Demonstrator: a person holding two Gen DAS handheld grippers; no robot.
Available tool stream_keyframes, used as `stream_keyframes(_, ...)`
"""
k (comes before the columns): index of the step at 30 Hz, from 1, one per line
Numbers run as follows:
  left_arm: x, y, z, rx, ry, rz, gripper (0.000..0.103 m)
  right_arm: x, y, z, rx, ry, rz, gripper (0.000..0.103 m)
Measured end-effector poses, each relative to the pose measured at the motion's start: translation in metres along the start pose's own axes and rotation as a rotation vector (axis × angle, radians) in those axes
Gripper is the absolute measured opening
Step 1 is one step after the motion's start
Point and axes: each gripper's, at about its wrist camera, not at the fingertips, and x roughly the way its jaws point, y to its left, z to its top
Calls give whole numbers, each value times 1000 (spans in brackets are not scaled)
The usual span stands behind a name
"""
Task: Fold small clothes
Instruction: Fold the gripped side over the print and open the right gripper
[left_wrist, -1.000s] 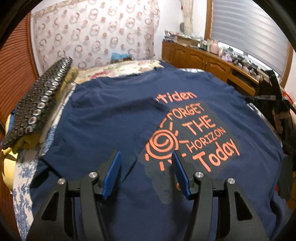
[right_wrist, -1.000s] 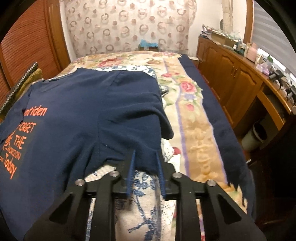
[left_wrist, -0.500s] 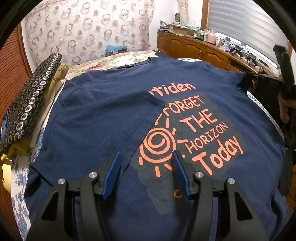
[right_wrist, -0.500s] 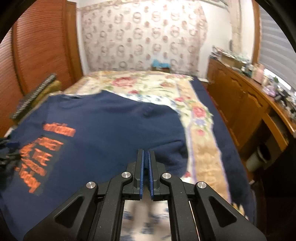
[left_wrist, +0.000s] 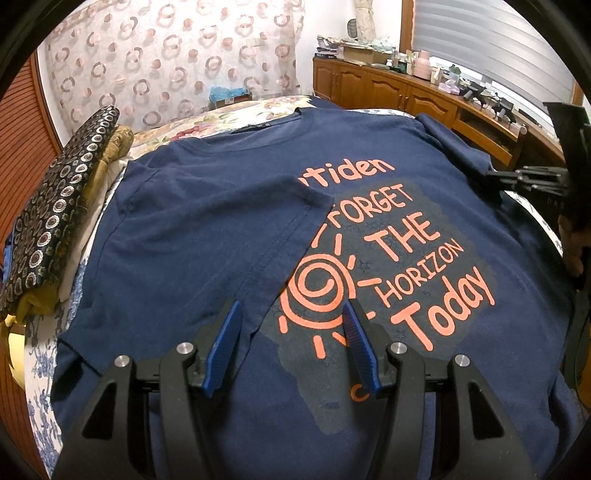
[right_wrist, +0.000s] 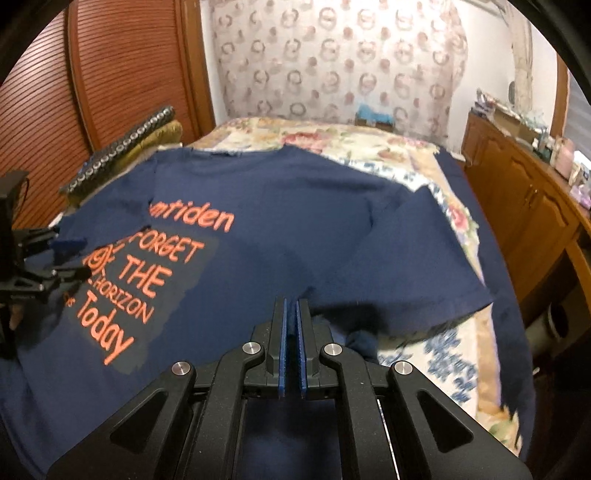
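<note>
A navy T-shirt with orange lettering lies spread on the bed; it also shows in the right wrist view. Its left sleeve is folded in over the chest. My left gripper is open and empty, just above the shirt's middle near the orange sun print. My right gripper is shut on the shirt's right side edge below the right sleeve, which is lifted. The right gripper also shows at the right edge of the left wrist view.
A stack of folded clothes with a black ringed cloth on top lies left of the shirt. The floral bedspread extends beyond the collar. A wooden cabinet with clutter runs along the right wall.
My right gripper closed on the shirt's right edge and lifted it, swinging left toward the shirt's middle. The left gripper stayed open over the print, drawing slightly closer.
</note>
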Motion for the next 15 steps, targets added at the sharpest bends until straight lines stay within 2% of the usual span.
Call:
stream_keyframes(4, 1, 1, 0, 1, -1, -6, 59, 3, 3, -4, 6, 18, 12, 5)
stream_keyframes(6, 1, 0, 1, 4, 0, -6, 60, 0, 3, -3, 11, 14, -18, 16)
stream_keyframes(8, 1, 0, 1, 6, 1, -8, 61, -8, 2, -2, 13, -10, -72, 20)
stream_keyframes(10, 2, -1, 1, 9, 2, -15, 64, -16, 0, 0, 21, -29, -72, 28)
stream_keyframes(12, 2, -2, 1, 15, 3, -17, 66, -24, -3, 3, 16, -44, -93, 44)
stream_keyframes(15, 3, -4, 1, 17, 6, -28, 70, -33, -17, 7, 28, -63, -136, 49)
